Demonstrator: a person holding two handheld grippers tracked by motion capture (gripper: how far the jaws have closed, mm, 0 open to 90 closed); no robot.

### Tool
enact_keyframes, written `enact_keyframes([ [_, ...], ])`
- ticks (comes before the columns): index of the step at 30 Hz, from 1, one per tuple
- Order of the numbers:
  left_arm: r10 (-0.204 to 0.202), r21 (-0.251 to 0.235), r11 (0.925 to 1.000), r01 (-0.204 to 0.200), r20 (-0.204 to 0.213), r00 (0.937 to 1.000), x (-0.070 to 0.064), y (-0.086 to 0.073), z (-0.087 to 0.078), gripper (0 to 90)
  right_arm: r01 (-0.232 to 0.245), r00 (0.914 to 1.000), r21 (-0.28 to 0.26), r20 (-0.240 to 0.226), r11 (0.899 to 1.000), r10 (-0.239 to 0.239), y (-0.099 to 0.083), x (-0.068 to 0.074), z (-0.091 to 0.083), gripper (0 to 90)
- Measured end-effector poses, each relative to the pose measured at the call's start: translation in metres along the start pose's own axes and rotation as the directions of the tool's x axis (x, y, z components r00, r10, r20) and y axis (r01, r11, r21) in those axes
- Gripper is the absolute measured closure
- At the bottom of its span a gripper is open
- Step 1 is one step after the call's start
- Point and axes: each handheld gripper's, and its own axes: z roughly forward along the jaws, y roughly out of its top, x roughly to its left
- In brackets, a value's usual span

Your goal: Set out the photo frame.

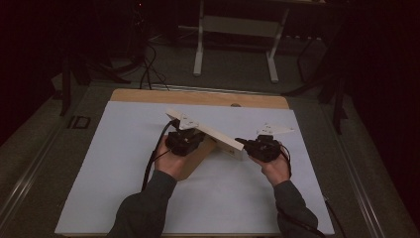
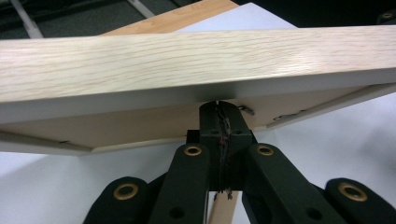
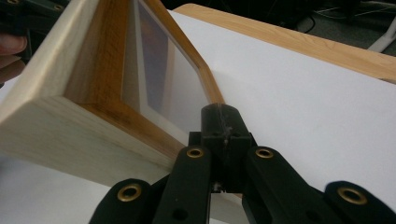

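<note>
**Wooden frame held aloft between two grippers**

Seen from the high view, a pale wooden picture frame [image 1: 210, 133] is tilted above the white sheet [image 1: 124, 163] that covers the bench [image 1: 148, 95], one end raised toward the far left, the other dipping toward the right hand-held gripper [image 1: 242, 143]. The left hand-held gripper [image 1: 190, 135] sits beneath the frame's underside. The left gripper view brings what the overhead camera cannot: the frame's broad, light-grained outer edge [image 2: 196, 58] running across the picture, a grey-white back panel below it with small metal clips [image 2: 247, 110], and the jaws pressed together, apparently clamped on the frame's lower rim. The right gripper view shows the frame's front [image 3: 116, 84]: a darker amber inner bevel, a glazed pane [image 3: 166, 74] and a squared corner, with that gripper's jaws shut against the near rail. Fingers [image 3: 11, 46] of the other hand appear at the far left. Beyond the bench stand a white desk frame [image 1: 237, 29] and trailing floor cables [image 1: 148, 69] in dim light.
</note>
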Motion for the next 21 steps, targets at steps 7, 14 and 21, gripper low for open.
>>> enact_keyframes([
  [7,0.028,0.012,0.9995,-0.028,0.011,0.9995,-0.006,0.001,0.004,90.0,0.011,0.9999,-0.005,-0.012,1.0,-0.011,0.001,0.004,0.0,90.0],
  [14,0.034,0.012,0.9993,-0.034,0.025,0.9991,-0.01,0.002,0.004,90.0,0.021,0.9995,-0.012,-0.025,1.0,-0.021,0.002,0.01,-0.002,90.0],
  [21,0.055,0.011,0.9984,-0.055,0.026,0.9982,-0.017,0.003,0.005,90.0,0.032,0.9989,-0.015,-0.035,0.999,-0.032,0.001,0.015,-0.004,90.0],
])
